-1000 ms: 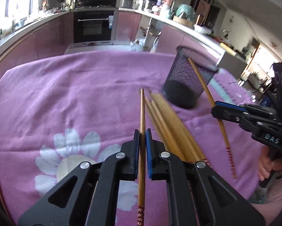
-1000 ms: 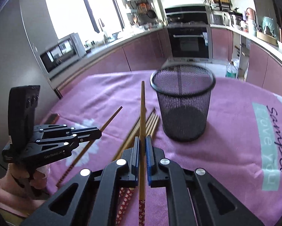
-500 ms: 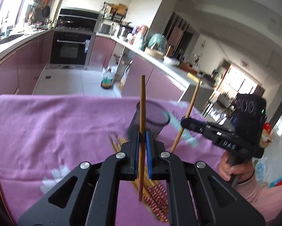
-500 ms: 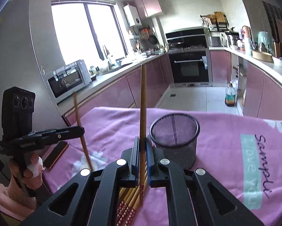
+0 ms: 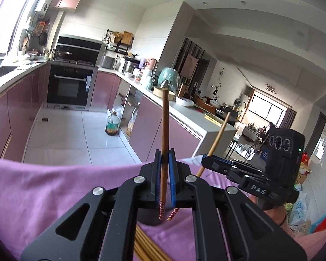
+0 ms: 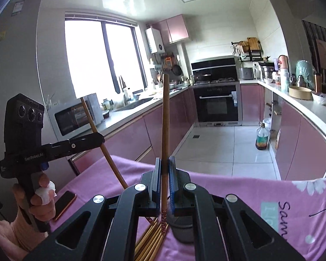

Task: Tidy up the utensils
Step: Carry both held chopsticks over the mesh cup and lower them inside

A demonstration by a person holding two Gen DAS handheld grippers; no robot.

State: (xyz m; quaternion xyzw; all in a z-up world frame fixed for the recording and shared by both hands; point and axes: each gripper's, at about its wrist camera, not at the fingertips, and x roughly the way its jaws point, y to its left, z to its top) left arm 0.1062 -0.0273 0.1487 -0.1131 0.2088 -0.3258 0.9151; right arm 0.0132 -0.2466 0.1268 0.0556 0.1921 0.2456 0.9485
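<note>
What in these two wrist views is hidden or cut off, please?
- Mesh cup: left wrist view, mostly behind the left gripper; contents unseen.
- Loose chopsticks: right wrist view, ends cut off by the bottom edge and the right gripper.

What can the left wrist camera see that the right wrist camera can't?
Only the left wrist view shows the sunny living room window. Only the right wrist view shows the silver microwave and the flat phone on the cloth. Both show the purple tablecloth, the black oven, the pile of wooden chopsticks, and each gripper pinching one upright wooden chopstick.
</note>
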